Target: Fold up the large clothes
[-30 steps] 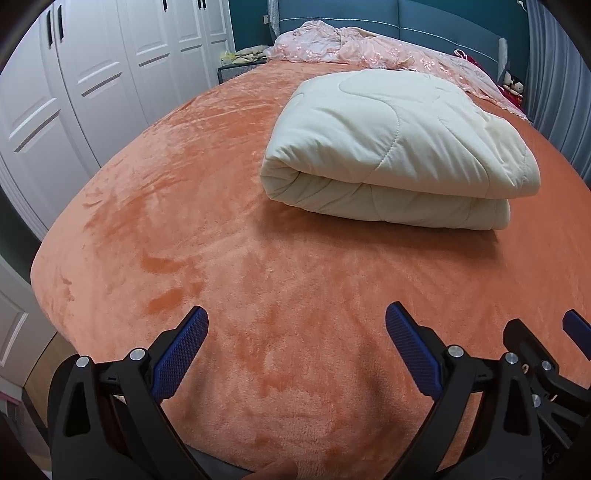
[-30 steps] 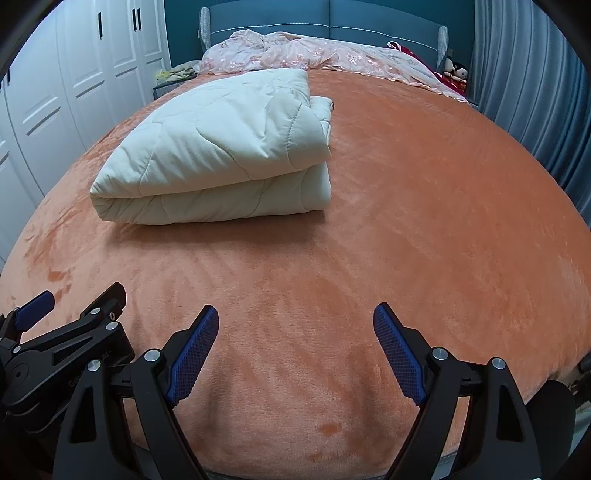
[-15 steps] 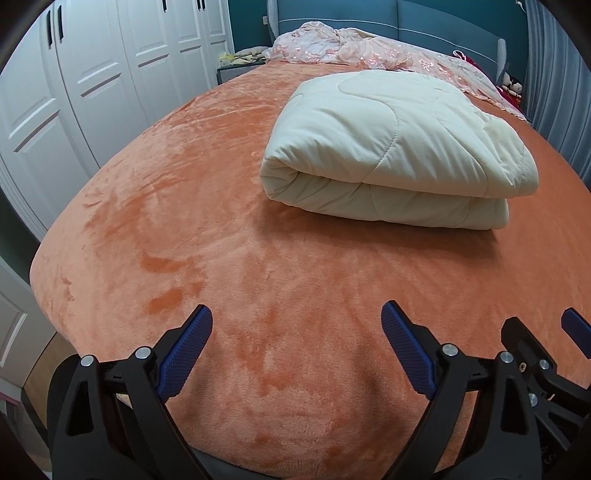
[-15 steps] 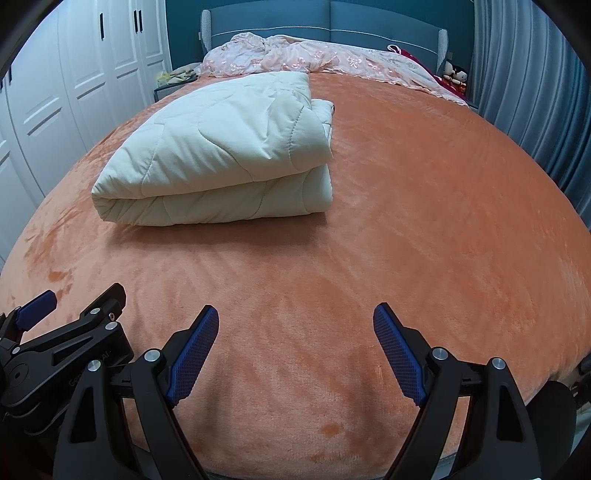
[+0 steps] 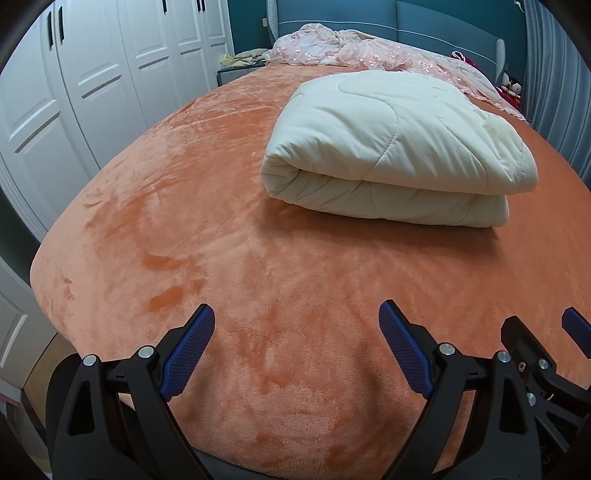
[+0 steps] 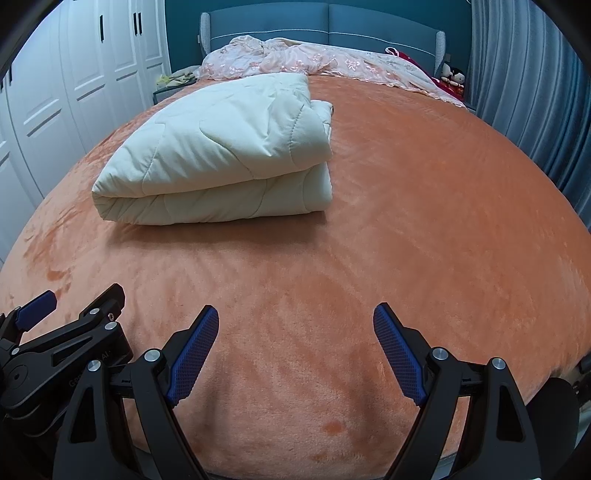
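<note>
A cream quilted comforter (image 5: 395, 147) lies folded in a thick bundle on the orange plush bed cover (image 5: 221, 229), its rounded fold facing me. The right wrist view has the same comforter (image 6: 221, 155) at upper left. My left gripper (image 5: 297, 314) hovers open over the near end of the bed, well short of the comforter, nothing between its blue pads. My right gripper (image 6: 295, 314) is open too, beside the left one and equally far back. In the left wrist view the right gripper's edge shows at the lower right corner.
White wardrobe doors (image 5: 92, 74) run along the left. A crumpled pink lace spread (image 6: 314, 59) lies against the blue headboard (image 6: 325, 22). Grey-blue curtains (image 6: 535, 92) hang at right. The bed's near edge drops off just below the grippers.
The left gripper's blue pads have drawn slightly closer together. Both hands hold still and the comforter has not moved.
</note>
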The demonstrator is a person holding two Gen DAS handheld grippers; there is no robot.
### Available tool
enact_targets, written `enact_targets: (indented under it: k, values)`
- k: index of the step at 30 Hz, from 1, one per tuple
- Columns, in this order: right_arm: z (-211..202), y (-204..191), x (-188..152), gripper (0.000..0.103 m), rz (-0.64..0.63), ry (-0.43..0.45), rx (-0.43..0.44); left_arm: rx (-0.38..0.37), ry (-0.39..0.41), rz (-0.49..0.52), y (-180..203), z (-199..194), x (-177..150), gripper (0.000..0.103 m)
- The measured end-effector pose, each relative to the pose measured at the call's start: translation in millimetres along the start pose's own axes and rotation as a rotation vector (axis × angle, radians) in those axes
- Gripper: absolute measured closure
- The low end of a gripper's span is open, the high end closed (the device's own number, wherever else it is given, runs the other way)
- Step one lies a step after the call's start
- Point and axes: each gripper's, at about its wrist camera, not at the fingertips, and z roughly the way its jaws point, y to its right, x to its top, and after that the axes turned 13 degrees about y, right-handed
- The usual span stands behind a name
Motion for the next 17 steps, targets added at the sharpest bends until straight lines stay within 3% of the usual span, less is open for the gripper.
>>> enact_targets:
  k: [17]
  values:
    - [-3.9,-1.2,-1.5,0.019,0.003,0.034,-0.013,-0.003,0.039,0.014,1.4,-3.5,2.7,0.019]
